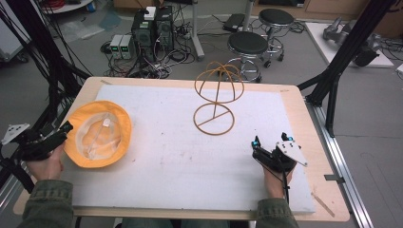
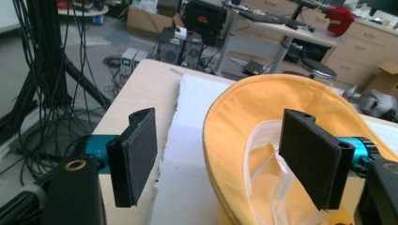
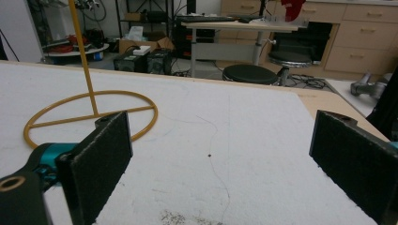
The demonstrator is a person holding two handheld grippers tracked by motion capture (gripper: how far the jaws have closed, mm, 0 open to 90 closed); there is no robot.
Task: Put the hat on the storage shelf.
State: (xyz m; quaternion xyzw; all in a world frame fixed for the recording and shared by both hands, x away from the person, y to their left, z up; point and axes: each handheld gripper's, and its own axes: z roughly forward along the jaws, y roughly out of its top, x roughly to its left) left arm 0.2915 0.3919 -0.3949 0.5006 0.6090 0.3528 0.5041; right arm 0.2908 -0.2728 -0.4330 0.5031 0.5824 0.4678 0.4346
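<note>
While the yellow hat point(image 1: 98, 134) lies upturned at the table's near left, your left gripper point(image 2: 225, 159), jaws apart, straddles its brim for the grasp; your right gripper point(image 3: 220, 164) waits apart near the wire stand point(image 1: 216, 97).

Wide open white mat point(image 1: 166, 161) between the two hands — nothing lies there. The wire stand point(image 1: 216, 97) rises mid-table toward the far edge, blocking a straight run across the back. The yellow hat point(image 1: 97, 135) fills the left side, its brim between the left gripper point(image 2: 220, 157) jaws.
</note>
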